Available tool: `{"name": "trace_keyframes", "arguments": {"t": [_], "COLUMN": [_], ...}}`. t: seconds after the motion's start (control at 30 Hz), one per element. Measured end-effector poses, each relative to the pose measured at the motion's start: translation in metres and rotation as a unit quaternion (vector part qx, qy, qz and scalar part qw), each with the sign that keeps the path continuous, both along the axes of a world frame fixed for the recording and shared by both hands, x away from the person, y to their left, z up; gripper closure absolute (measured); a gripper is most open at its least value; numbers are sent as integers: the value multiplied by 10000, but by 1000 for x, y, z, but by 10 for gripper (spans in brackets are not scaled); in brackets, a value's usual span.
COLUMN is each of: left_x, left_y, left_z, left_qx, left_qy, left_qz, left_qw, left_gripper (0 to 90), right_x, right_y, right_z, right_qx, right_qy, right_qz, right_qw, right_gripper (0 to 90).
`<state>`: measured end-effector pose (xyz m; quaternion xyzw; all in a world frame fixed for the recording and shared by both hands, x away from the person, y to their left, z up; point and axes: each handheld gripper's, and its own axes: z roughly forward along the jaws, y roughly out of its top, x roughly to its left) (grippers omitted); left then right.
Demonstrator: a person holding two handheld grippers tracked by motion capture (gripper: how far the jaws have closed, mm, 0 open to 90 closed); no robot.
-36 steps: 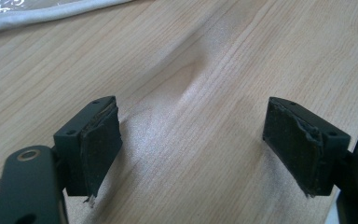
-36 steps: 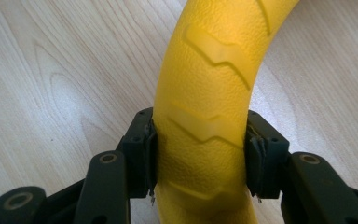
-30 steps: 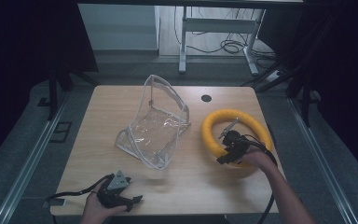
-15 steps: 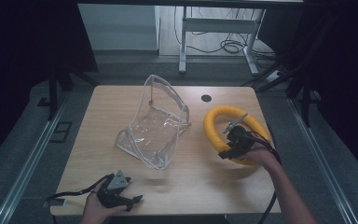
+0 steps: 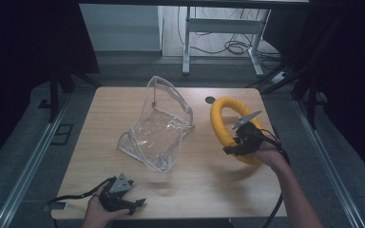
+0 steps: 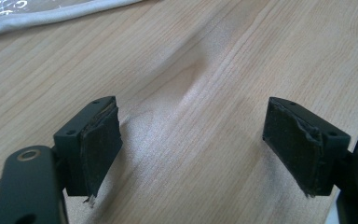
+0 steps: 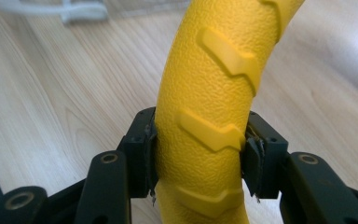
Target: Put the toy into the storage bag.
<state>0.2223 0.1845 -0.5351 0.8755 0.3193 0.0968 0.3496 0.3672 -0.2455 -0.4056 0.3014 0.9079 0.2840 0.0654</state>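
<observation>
Since the earlier shot the yellow ring (image 5: 223,126) has gone from lying flat to standing tipped up on edge, because my right tool (image 5: 237,142) has lifted its near side off the tabletop (image 5: 195,185). Far side of the ring looks like it's resting on the wood or just above it, hard to call from up high.

State of things: the right tool is pinching the ring's tube (image 7: 205,121) across its width, pads squeezed in on both sides of that ribbed yellow skin. Looks like a solid grab to me. My left tool (image 5: 123,202) sits at the near left edge of the tabletop, spread wide with nothing between the pads (image 6: 98,149), just bare wood under it.

So I'd say the pick-up part is done and the lift is underway. What's left, as I read it, is getting the ring over to the clear plastic bag (image 5: 159,126), which is standing propped open off to the left of my right tool, and dropping it in.

Stuff around: a small dark disc (image 5: 210,100) on the wood just past the ring's far end. Nothing sits between ring and bag. The floppy bag mouth is what might give me trouble, since the left tool isn't holding it open yet.
</observation>
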Motion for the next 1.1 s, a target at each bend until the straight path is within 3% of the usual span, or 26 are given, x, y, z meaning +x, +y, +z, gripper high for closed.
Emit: {"name": "trace_keyframes", "arguments": {"t": [0.33, 0.5, 1.1], "left_x": [0, 0, 0], "left_y": [0, 0, -1], "left_z": [0, 0, -1], "left_qx": [0, -6, -25], "left_qy": [-2, 1, 11], "left_qz": [0, -1, -5], "left_qw": [10000, 10000, 10000], "left_gripper": [191, 190, 191], "right_x": [-2, -3, -5], "right_y": [-7, -9, -7], "right_z": [24, 31, 40], "right_qx": [685, 1024, 1845], "right_qy": [-411, -492, -649], "right_qz": [-99, -166, -197], "right_qw": [9968, 9934, 9805], "right_gripper": [525, 525, 524]}}
